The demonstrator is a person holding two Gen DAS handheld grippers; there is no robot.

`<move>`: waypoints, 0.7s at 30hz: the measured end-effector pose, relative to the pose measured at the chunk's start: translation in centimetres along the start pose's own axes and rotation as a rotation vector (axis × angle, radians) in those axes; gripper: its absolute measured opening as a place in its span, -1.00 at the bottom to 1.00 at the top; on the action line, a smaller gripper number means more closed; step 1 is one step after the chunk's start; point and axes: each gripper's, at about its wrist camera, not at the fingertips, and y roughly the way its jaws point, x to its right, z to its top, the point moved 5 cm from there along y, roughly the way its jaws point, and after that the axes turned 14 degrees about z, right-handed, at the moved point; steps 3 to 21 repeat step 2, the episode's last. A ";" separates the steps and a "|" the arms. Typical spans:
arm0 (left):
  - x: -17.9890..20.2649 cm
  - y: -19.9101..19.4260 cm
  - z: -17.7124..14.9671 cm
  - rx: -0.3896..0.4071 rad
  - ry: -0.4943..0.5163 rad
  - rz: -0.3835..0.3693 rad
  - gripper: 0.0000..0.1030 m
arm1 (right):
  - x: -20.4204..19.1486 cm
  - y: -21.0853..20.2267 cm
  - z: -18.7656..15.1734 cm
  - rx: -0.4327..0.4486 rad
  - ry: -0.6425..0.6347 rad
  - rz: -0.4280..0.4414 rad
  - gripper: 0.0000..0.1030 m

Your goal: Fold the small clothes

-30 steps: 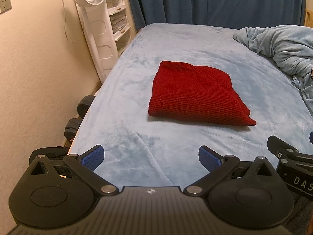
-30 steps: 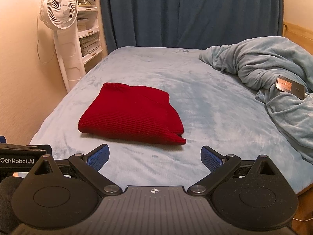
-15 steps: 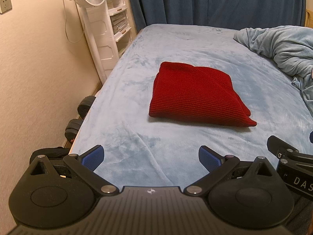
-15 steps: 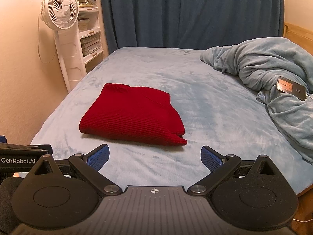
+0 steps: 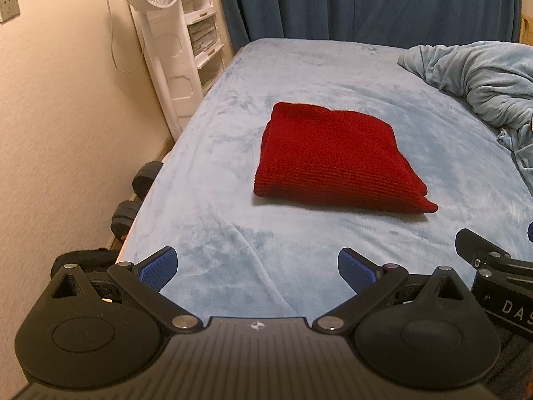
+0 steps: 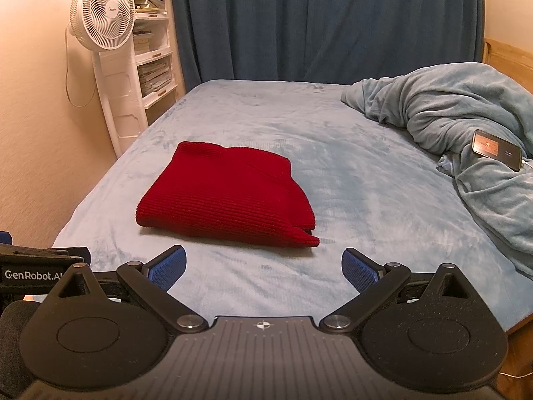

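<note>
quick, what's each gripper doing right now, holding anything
Left gripper: open, holding nothing, short of the red knit garment.
Right gripper: open, holding nothing, also short of the garment on the bed.

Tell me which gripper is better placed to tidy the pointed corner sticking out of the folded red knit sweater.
Right, probably. The folded red knit sweater's loose corner lies just ahead of the open right gripper; the left gripper sits farther off.

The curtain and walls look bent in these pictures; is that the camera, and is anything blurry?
Left wrist view: fisheye lens bows the wall, corners go dark; red sweater sharp, soft shadow beneath. Right wrist view: curtain edges curve, warm light, no glare, nothing blurred.
</note>
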 end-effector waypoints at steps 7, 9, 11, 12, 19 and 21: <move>-0.1 0.2 -0.1 -0.008 -0.003 -0.001 0.99 | -0.1 0.0 0.0 -0.001 0.000 0.005 0.93; -0.1 0.2 -0.1 -0.008 -0.003 -0.001 0.99 | -0.1 0.0 0.0 -0.001 0.000 0.005 0.93; -0.1 0.2 -0.1 -0.008 -0.003 -0.001 0.99 | -0.1 0.0 0.0 -0.001 0.000 0.005 0.93; -0.1 0.2 -0.1 -0.008 -0.003 -0.001 0.99 | -0.1 0.0 0.0 -0.001 0.000 0.005 0.93; -0.1 0.2 -0.1 -0.008 -0.003 -0.001 0.99 | -0.1 0.0 0.0 -0.001 0.000 0.005 0.93; -0.1 0.2 -0.1 -0.008 -0.003 -0.001 0.99 | -0.1 0.0 0.0 -0.001 0.000 0.005 0.93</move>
